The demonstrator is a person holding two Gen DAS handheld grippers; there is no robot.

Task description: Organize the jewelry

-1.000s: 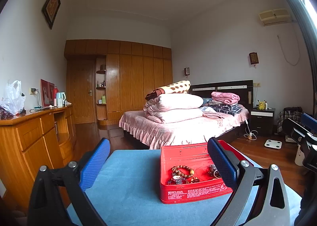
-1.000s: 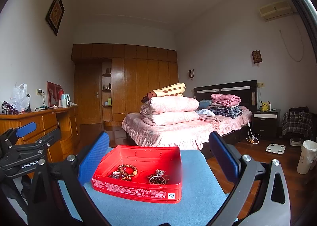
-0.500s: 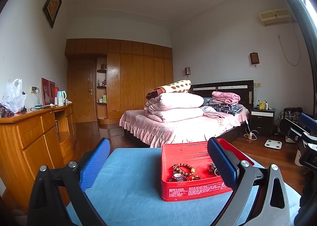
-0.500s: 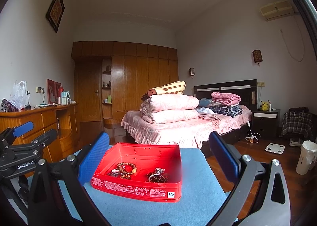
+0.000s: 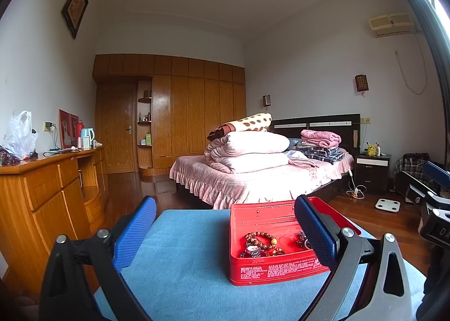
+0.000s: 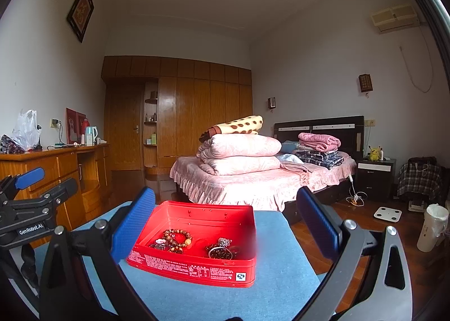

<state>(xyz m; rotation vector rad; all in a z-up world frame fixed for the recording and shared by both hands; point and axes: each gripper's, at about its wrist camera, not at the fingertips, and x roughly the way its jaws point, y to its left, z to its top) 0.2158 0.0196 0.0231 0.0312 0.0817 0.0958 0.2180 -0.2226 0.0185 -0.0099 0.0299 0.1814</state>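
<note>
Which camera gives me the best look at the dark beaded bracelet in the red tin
The right wrist view. The dark beaded bracelet lies unobstructed in the red tin, near its front wall. In the left wrist view, the left gripper's right finger covers most of that side of the tin, leaving only a sliver visible.

Left gripper (image 5: 225, 225) jaws wide apart, holding nothing, above blue mat (image 5: 180, 250). Red tin box (image 5: 277, 267) on mat, right of centre, lid off. Inside: brown bead bracelet (image 5: 260, 238), watch (image 5: 253, 250), more beads partly hidden behind right finger. Right gripper (image 5: 433, 189) at right edge. Bed (image 5: 253, 177) behind.
</note>
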